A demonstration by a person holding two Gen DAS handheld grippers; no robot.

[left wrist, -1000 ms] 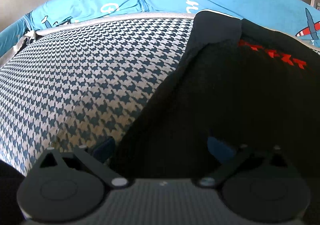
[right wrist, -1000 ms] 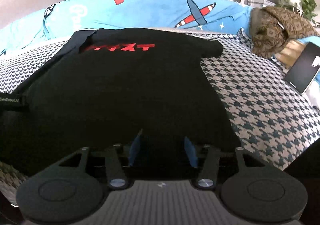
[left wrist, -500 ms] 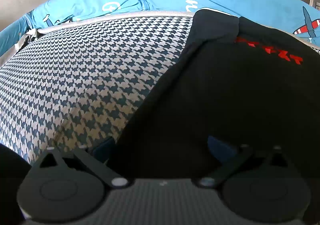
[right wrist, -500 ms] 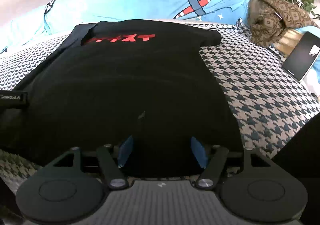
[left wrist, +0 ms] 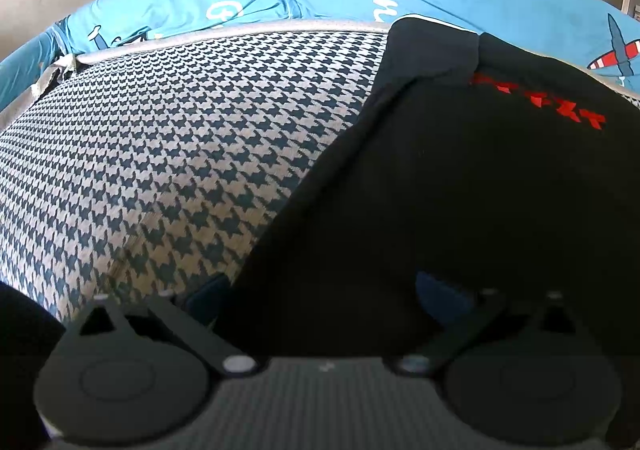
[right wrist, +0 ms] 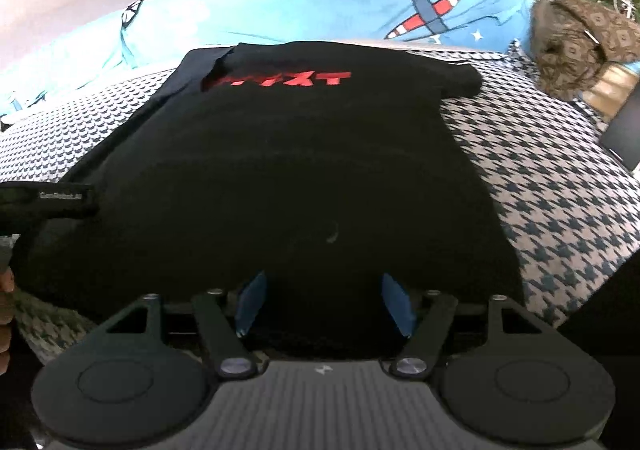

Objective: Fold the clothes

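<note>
A black T-shirt (right wrist: 304,170) with a red print (right wrist: 280,80) lies flat on the houndstooth blanket (left wrist: 160,154), its collar end at the far side. The right gripper (right wrist: 324,302) is open at the near hem, its blue pads (right wrist: 394,304) wide apart with black cloth between them. The left gripper (left wrist: 320,298) is also open at the shirt's (left wrist: 460,190) near left corner. Its left fingertip lies over the blanket and its right fingertip over the cloth. In the right wrist view the left gripper's body (right wrist: 48,196) shows at the far left.
A blue quilt with aeroplane prints (right wrist: 360,6) runs along the far side of the bed. A brown patterned cloth (right wrist: 576,42) and a dark flat device (right wrist: 624,130) lie at the right. A hand (right wrist: 4,314) shows at the left edge. Chairs stand beyond the bed.
The right gripper's fingers have spread apart from a narrower gap one second ago, and the shirt looks a little farther off. The left gripper has barely shifted.
</note>
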